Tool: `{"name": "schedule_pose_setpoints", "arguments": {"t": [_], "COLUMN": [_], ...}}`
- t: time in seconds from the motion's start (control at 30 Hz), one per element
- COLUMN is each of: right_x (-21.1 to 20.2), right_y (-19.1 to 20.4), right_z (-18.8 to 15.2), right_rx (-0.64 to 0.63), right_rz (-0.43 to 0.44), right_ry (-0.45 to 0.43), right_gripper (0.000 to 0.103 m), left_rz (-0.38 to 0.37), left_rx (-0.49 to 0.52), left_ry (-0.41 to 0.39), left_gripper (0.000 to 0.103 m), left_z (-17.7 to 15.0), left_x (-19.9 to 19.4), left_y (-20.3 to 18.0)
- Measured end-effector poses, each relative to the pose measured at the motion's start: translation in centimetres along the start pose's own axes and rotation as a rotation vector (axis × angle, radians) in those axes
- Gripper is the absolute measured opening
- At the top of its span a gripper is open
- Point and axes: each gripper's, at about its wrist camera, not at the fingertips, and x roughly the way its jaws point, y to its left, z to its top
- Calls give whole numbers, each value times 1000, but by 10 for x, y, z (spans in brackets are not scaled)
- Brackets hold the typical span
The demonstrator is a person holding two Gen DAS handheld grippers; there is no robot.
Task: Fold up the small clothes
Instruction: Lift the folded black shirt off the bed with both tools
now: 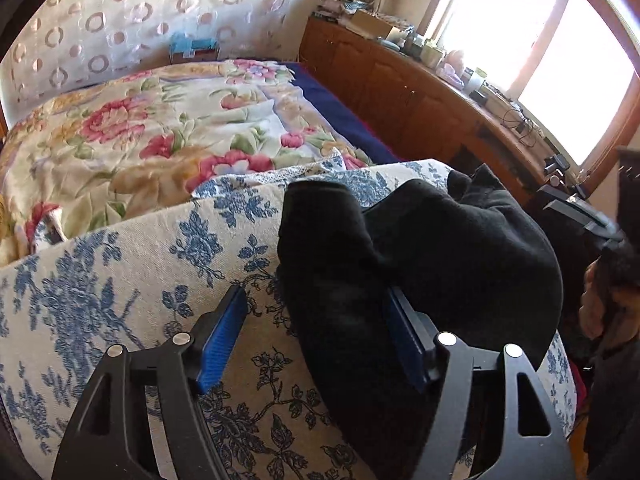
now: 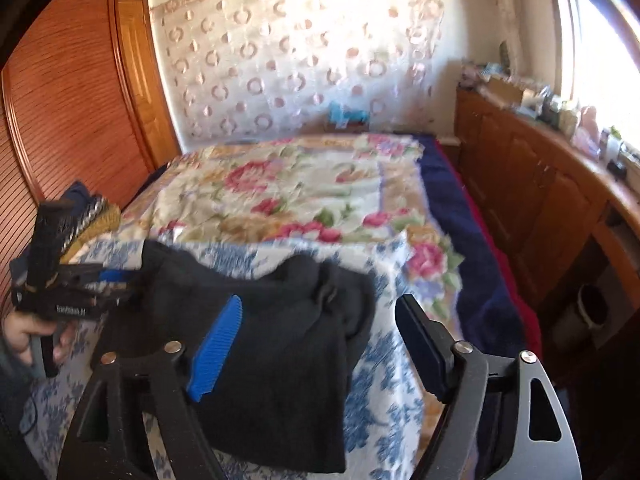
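Note:
A black garment [image 1: 420, 256] lies bunched on the blue-and-white floral cloth [image 1: 120, 280] at the bed's near end. My left gripper [image 1: 316, 320] is open, with the garment's left part lying between and over its right finger; its blue pads [image 1: 224, 340] show. In the right wrist view the garment [image 2: 280, 360] lies partly folded on the cloth [image 2: 384, 392]. My right gripper [image 2: 320, 344] is open above the garment's right edge, holding nothing. The left gripper [image 2: 116, 280] shows at the left, at the garment's far corner.
A flowered quilt [image 2: 288, 192] covers the bed beyond, with a navy blanket [image 2: 456, 216] along its right side. A wooden cabinet [image 2: 540, 184] with clutter runs under the window. A wooden wardrobe [image 2: 72, 100] stands left. Folded clothes [image 2: 92, 216] sit by it.

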Motion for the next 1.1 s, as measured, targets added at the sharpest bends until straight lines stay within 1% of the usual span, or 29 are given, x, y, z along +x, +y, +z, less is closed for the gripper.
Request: {"name": "schedule_pose_setpoints", "arguments": {"t": [0.07, 0.13, 0.23, 0.27, 0.3, 0.4, 0.47, 0.5, 0.53, 0.57, 0.6, 0.63, 0.7, 0.73, 0.83, 0.9, 1.0, 1.1], "right_x": [16, 27, 34, 35, 36, 40, 41, 43, 43, 43, 43, 42, 36, 32, 18, 6, -11, -22], "right_y": [-7, -12, -22, -23, -25, -29, -32, -32, -29, -30, -30, -30, -29, -27, -22, -16, -3, 17], "right_z": [-2, -6, -7, -8, -8, -4, -3, -3, -5, -5, -6, -5, -7, -7, -4, 2, 13, 29], "right_rx": [12, 36, 83, 86, 86, 107, 112, 105, 103, 105, 105, 97, 75, 54, 12, -11, -54, -114], "right_rz": [-14, 7, 47, 54, 60, 88, 108, 118, 132, 159, 172, 186, 188, 174, 143, 138, 147, 157], "right_ry": [60, 94, 119, 125, 127, 143, 144, 144, 144, 148, 151, 154, 137, 125, 76, 37, -16, -56], "right_gripper": [81, 81, 81, 81, 81, 80, 76, 70, 59, 55, 47, 37, 28, 26, 23, 23, 22, 22], "left_rz": [-1, -7, -20, -24, -37, -59, -74, -83, -103, -125, -132, -132, -129, -132, -139, -136, -104, -82], "left_rx": [-1, -10, -7, -3, -1, 4, 0, -4, -10, -21, -21, -16, 0, 2, 17, 26, 46, 39], "left_ry": [-8, -15, -16, -15, -14, -11, -11, -10, -9, -4, -9, -17, -45, -53, -102, -138, -198, -253], "left_gripper": [71, 71, 70, 68, 64, 56, 49, 44, 34, 30, 21, 17, 15, 14, 13, 13, 13, 13], "left_z": [0, 0, 0, -1, 0, -1, -1, -1, -1, -1, -1, 0, 0, 0, 0, -1, -4, -9], "left_x": [-1, 0, 1, 1, 2, 3, 3, 3, 4, 4, 3, 0, -11, -15, -41, -59, -89, -121], "left_y": [-2, -1, -4, -5, -6, -9, -9, -9, -9, -8, -9, -11, -16, -18, -25, -28, -30, -22]}}
